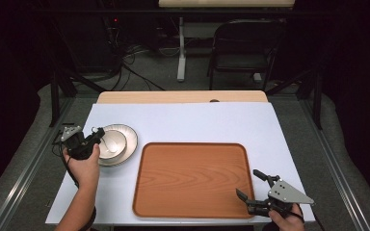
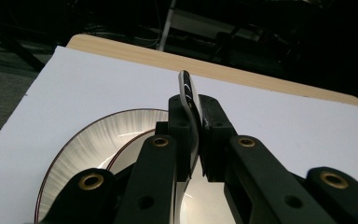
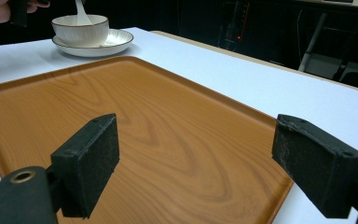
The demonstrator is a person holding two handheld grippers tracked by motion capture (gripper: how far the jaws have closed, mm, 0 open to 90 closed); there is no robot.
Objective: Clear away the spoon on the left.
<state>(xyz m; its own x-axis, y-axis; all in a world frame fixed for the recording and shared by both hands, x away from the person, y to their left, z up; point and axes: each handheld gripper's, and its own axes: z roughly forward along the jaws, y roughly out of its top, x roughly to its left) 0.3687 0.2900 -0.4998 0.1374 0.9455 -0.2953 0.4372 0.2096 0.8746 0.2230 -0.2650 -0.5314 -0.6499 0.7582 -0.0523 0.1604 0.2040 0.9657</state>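
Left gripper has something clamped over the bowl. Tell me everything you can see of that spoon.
The spoon looks like white glazed ceramic, soup-spoon style, with a dark glossy edge along its handle in the left gripper view. The left gripper is shut on the handle, whose tip sticks up past the jaws. In the right gripper view the handle rises steeply out of the bowl, which sits on a plate left of the tray. Its lower end is hidden inside the bowl.

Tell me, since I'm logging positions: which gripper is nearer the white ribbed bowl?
Left. The left gripper is at the white ribbed bowl, shut on a white spoon; the right gripper hovers open across the wooden tray.
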